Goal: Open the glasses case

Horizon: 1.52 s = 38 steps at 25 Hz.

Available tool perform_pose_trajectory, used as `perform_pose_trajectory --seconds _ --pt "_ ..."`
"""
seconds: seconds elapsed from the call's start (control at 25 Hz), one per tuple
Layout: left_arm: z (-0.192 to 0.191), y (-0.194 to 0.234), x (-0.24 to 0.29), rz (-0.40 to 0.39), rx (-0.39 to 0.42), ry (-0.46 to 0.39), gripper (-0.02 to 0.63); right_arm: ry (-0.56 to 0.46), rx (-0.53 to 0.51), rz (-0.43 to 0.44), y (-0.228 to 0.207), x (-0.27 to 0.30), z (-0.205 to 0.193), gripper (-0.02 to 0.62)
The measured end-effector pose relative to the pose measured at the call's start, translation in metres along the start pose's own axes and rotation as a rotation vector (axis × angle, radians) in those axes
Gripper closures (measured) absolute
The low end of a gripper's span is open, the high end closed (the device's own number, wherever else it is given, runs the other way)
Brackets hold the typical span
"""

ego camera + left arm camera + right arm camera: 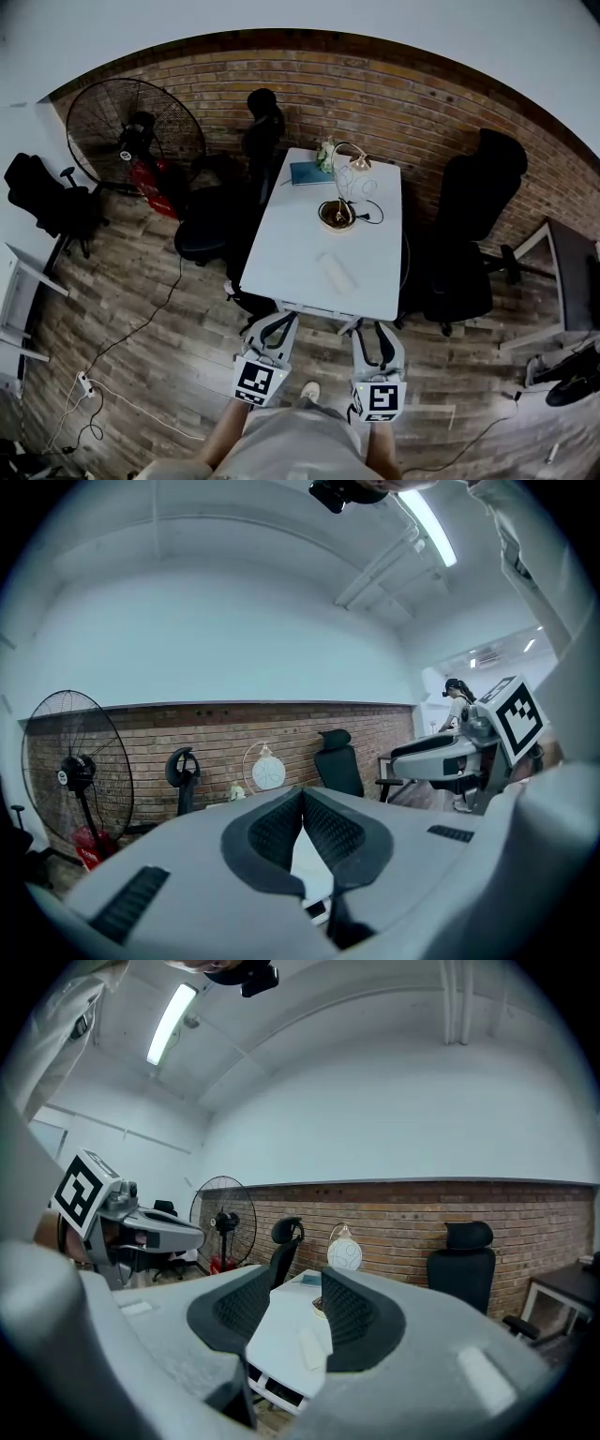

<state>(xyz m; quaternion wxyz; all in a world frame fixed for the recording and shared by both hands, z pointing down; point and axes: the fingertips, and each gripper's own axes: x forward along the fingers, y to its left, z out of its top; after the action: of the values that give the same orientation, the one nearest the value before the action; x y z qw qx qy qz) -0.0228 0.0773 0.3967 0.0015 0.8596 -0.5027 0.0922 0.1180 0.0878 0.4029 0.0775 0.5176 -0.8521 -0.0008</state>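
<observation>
We stand at the near end of a long white table [300, 234] on a brown wood floor [141, 309]. The small white bar-shaped glasses case [337, 272] lies flat on the table top, close to our end. Nothing touches it, and it looks shut. Our left gripper [278, 323] is in the air, just short of the table's near edge. Its black bumpy pads [272, 832] meet at the tips and hold nothing. Our right gripper [373, 330] is beside it, also short of the edge. Its jaws stand partly apart with only air between them, and through the gap we see the table and the case farther off. Both grippers are apart from the case. Past the case stands a thin wire lamp on a round brown base [337, 214], and a flat blue book [309, 173] lies at the far end. A big black round fan [131, 127] stands on the left by the red brick wall [422, 103]. A black office chair [478, 225] stands on the right.
</observation>
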Motion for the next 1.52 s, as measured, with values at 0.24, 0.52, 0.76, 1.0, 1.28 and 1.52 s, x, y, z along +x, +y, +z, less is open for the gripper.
perform_pose_trajectory --seconds 0.24,0.52,0.76,1.0,1.28,1.52 --pt "0.006 -0.001 0.021 0.014 0.008 0.004 0.6 -0.01 0.006 0.016 -0.02 0.013 0.0 0.422" --pt "0.012 -0.003 0.046 0.022 0.021 0.001 0.6 -0.022 0.016 0.024 -0.04 0.027 -0.001 0.423" --pt "0.015 -0.004 0.06 0.028 0.026 0.001 0.6 -0.031 0.016 0.038 -0.051 0.037 0.0 0.423" --pt "0.018 0.0 0.067 0.027 0.024 -0.005 0.6 -0.034 0.017 0.041 -0.053 0.045 0.001 0.423" --pt "0.02 0.004 0.08 0.008 0.04 -0.027 0.6 -0.033 0.023 0.016 -0.058 0.053 -0.001 0.423" --pt "0.016 0.017 0.094 -0.012 0.03 -0.03 0.6 -0.033 0.008 0.008 -0.059 0.073 0.004 0.423"
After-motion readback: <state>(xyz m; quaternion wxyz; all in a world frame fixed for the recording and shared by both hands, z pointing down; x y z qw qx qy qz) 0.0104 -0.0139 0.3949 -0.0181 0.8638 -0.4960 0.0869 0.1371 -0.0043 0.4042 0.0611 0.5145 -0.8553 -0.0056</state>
